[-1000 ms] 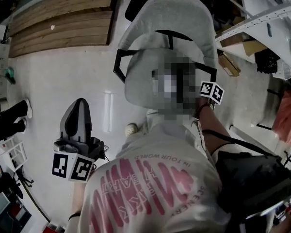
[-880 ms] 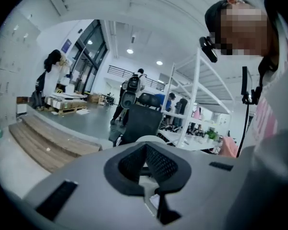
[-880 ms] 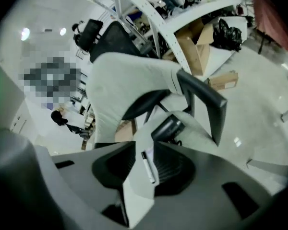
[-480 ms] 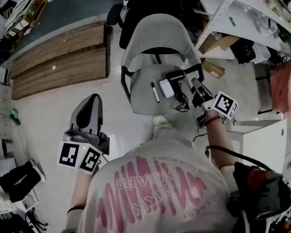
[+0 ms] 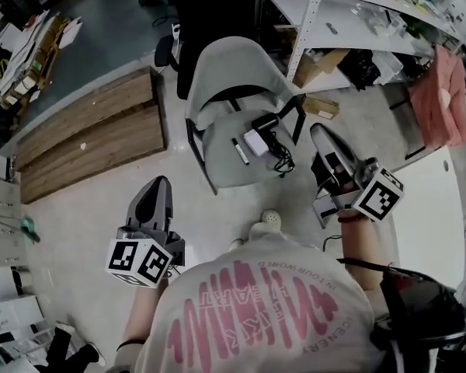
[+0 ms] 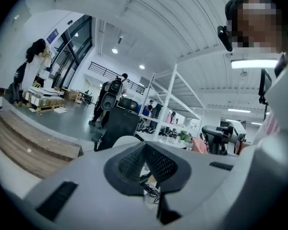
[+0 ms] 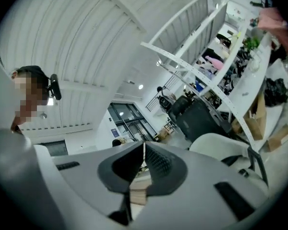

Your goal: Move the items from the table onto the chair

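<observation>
Just beside the right gripper (image 5: 321, 133), the white charger (image 5: 256, 141), cable (image 5: 280, 158) and pen (image 5: 239, 151) lie on the chair (image 5: 217, 140); both it and the left gripper (image 5: 158, 186) are closed and empty. A careless swing could snag the cable, dragging items off

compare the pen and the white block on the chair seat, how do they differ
The pen is slim, long and dark; the white block is squat, boxy and pale. The pen lies clear of the black cable, while the white block sits right beside it. Both lie flat on the grey chair seat, neither gripped.
</observation>
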`<state>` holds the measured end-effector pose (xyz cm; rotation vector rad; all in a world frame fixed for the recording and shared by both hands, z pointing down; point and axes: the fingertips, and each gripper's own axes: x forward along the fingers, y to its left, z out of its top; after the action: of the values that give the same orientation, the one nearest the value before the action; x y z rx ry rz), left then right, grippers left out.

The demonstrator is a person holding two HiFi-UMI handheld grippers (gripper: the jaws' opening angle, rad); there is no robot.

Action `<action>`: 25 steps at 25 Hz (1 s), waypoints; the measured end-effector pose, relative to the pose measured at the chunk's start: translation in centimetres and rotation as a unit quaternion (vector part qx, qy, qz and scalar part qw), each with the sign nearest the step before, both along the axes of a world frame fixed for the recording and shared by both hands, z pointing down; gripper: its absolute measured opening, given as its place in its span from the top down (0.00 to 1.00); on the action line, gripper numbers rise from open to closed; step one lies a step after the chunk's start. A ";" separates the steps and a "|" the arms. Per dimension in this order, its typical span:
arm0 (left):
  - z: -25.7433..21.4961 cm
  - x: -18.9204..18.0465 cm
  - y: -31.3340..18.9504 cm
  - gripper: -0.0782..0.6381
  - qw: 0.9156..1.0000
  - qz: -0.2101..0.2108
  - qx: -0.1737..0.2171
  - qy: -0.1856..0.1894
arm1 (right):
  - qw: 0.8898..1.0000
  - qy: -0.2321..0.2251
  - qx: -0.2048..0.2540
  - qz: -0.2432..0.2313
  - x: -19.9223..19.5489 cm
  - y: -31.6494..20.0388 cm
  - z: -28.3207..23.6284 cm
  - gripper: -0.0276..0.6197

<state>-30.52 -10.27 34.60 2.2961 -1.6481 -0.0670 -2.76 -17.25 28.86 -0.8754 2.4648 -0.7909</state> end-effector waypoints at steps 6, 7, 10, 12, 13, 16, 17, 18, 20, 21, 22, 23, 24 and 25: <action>-2.1 2.7 1.6 0.88 0.999 0.018 0.028 -0.004 | 0.998 0.038 0.040 0.013 2.0 3.4 -2.0 0.92; -2.4 3.3 1.9 0.88 0.999 0.017 0.033 -0.005 | 0.998 0.044 0.043 0.012 2.6 3.9 -2.2 0.92; -3.3 5.0 3.4 0.88 0.999 0.010 0.048 -0.010 | 0.997 0.066 0.049 0.007 4.3 5.5 -2.0 0.92; -3.6 6.2 4.5 0.88 0.999 -0.005 0.053 -0.006 | 0.996 0.072 0.047 0.002 5.5 6.5 -1.6 0.92; -3.6 6.8 5.1 0.88 0.999 -0.011 0.053 -0.002 | 0.996 0.070 0.046 -0.001 6.1 6.9 -1.4 0.92; -3.9 9.4 7.0 0.88 0.999 -0.013 0.049 0.000 | 0.997 0.064 0.042 -0.010 7.9 8.4 -1.3 0.93; -4.1 10.2 7.6 0.88 0.999 -0.013 0.049 -0.001 | 0.997 0.064 0.041 -0.012 8.4 8.9 -1.4 0.93; -4.3 10.9 8.2 0.88 0.999 -0.013 0.049 -0.001 | 0.997 0.063 0.041 -0.015 9.0 9.4 -1.4 0.93; -4.5 12.0 9.3 0.88 0.999 -0.016 0.051 0.002 | 0.997 0.063 0.043 -0.021 9.9 10.2 -1.5 0.93; -4.4 12.4 9.7 0.88 0.998 -0.018 0.053 0.003 | 0.997 0.063 0.045 -0.024 10.3 10.6 -1.5 0.93; -4.3 12.8 10.2 0.88 0.998 -0.020 0.053 0.002 | 0.997 0.063 0.047 -0.027 10.6 11.1 -1.4 0.94; -4.2 13.2 10.6 0.88 0.998 -0.021 0.054 0.001 | 0.996 0.066 0.050 -0.029 10.9 11.6 -1.3 0.94; -4.1 13.6 11.1 0.88 0.998 -0.023 0.054 0.000 | 0.996 0.070 0.052 -0.032 11.3 12.0 -1.1 0.94; -4.1 14.1 11.5 0.88 0.998 -0.024 0.055 -0.001 | 0.995 0.076 0.054 -0.033 11.6 12.3 -1.0 0.94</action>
<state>-16.47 1.26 30.49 2.3360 -1.7410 -0.1704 8.85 -4.99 27.86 -0.8465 2.6535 -0.6263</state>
